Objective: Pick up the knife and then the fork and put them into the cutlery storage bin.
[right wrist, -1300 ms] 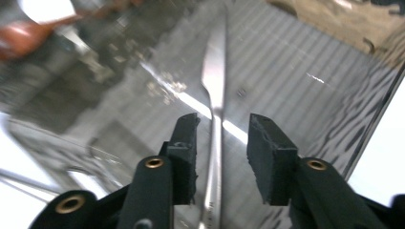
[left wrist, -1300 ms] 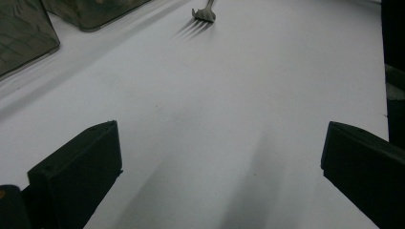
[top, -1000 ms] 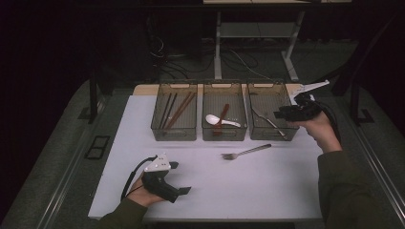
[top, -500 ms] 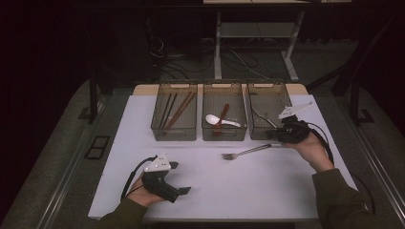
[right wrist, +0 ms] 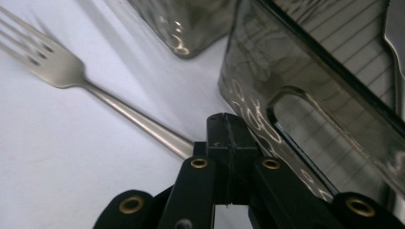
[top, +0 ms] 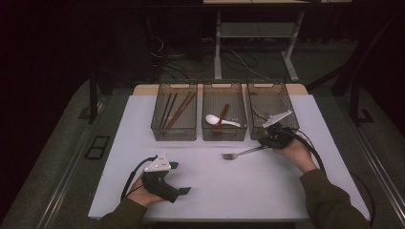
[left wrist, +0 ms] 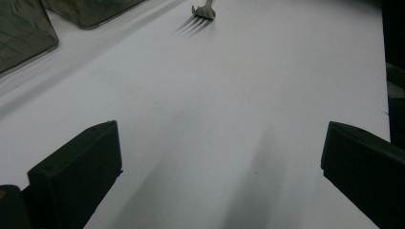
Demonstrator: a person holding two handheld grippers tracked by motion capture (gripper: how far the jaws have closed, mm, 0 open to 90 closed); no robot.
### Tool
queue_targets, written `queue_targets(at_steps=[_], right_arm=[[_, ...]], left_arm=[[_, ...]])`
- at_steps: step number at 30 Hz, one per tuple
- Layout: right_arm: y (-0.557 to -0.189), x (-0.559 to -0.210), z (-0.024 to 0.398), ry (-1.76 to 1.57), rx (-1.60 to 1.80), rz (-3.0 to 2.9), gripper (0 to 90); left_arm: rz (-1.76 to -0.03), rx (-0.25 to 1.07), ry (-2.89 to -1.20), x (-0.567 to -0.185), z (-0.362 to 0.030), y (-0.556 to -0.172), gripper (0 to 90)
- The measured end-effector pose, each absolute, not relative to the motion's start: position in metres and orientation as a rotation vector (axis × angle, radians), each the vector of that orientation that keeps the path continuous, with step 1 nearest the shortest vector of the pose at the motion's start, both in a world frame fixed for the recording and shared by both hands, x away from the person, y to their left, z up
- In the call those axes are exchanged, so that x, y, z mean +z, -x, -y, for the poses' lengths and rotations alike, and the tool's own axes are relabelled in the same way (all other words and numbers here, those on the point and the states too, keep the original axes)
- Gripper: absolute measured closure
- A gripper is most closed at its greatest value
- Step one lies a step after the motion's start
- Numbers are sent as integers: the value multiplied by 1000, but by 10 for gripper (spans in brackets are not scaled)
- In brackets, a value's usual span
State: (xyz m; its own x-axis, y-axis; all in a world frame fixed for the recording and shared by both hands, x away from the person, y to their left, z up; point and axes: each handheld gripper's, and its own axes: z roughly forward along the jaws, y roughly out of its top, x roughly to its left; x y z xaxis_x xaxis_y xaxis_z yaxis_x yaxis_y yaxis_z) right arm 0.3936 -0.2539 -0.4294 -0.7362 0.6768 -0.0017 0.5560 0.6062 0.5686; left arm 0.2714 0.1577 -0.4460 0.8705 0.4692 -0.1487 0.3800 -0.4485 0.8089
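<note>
A metal fork (top: 243, 153) lies on the white table (top: 215, 191) in front of the bins, tines to the left. My right gripper (top: 265, 142) is low at the fork's handle end, just before the right bin (top: 272, 86). In the right gripper view its jaws (right wrist: 228, 124) are shut pad to pad and the fork (right wrist: 62, 71) runs up to and behind the tip; nothing shows between the pads. My left gripper (top: 179, 179) rests at the front left, held by a hand, jaws wide open (left wrist: 219, 157) over bare table, with the fork's tines (left wrist: 203, 10) far ahead.
Three smoky plastic bins stand in a row at the back. The left bin (top: 174, 86) holds chopsticks, the middle bin (top: 224, 86) a white spoon (top: 222, 119), the right one metal cutlery. The right bin's wall (right wrist: 310, 71) is close beside my right jaws.
My right gripper came down and toward the person from above the right bin's far corner to the fork's handle on the table. The left gripper stayed put.
</note>
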Motion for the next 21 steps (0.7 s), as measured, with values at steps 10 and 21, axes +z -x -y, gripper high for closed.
queue_targets(at_steps=[10, 21], right_arm=[[-397, -436, 255, -1029, 782, -2615, 897], [-391, -432, 256, -1000, 725, -2711, 898]], left_arm=[[-612, 118, -2091, -446, -158, -271, 0], [-609, 114, -2091, -446, -158, -271, 0]])
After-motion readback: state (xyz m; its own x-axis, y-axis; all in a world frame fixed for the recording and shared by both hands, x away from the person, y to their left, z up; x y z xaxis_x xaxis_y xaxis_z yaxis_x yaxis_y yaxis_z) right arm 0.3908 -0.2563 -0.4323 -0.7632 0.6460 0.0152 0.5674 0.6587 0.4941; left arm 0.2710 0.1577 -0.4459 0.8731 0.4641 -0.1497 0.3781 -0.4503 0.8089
